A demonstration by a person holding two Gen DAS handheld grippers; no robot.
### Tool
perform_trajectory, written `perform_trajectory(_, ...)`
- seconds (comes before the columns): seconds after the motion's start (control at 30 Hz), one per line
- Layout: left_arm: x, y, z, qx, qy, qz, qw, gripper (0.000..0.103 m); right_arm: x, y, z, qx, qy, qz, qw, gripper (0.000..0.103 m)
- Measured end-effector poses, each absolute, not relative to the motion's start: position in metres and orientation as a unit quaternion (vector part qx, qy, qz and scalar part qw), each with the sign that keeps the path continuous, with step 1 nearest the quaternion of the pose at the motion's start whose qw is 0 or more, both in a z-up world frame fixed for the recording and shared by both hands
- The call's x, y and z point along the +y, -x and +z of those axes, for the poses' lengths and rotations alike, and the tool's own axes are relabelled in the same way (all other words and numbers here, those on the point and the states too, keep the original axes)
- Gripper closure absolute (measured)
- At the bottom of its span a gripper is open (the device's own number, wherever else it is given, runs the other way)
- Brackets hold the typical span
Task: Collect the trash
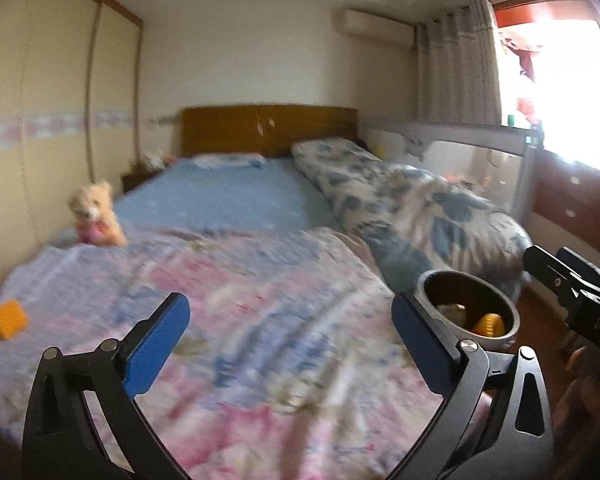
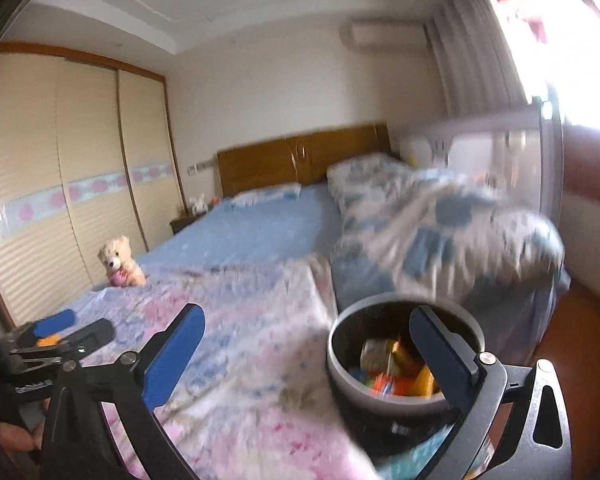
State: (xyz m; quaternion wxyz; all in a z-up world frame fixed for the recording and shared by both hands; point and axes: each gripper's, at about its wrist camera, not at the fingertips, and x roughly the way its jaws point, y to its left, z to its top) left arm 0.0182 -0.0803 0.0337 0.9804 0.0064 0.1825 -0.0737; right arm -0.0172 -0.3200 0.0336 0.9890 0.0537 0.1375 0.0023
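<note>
A grey-rimmed trash bin [image 2: 334, 356] stands at the right edge of the bed with several colourful scraps inside; its rim [image 1: 500, 338] shows again in the left wrist view. My right gripper [image 2: 308, 316] is open above the bed, its right finger over the bin's mouth, nothing between the pads. My left gripper [image 1: 290, 312] is open and empty over the pink floral cover [image 1: 260, 300]. An orange block [image 1: 10, 318] lies on the bed far left of it. Each gripper shows in the other's view: the left one [image 2: 90, 320], the right one [image 1: 556, 260].
A teddy bear [image 1: 96, 216] sits at the bed's left edge by the wardrobe [image 1: 40, 100]. A bunched blue-patterned quilt [image 1: 420, 208] lies along the right side. Wooden headboard [image 1: 268, 128], crib rail [image 1: 480, 148] and red drawers [image 1: 572, 196] are behind. Both views are motion-blurred.
</note>
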Motion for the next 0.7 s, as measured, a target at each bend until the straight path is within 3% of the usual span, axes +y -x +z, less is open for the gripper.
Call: perform_trajectory(0.7, -0.081, -0.015, 0.015, 0.177, -0.043, -0.028, 0.983, 0.000, -0.295, -0.002, -0.002, 0.149, -0.040, 0.031, 0.988, 0.000)
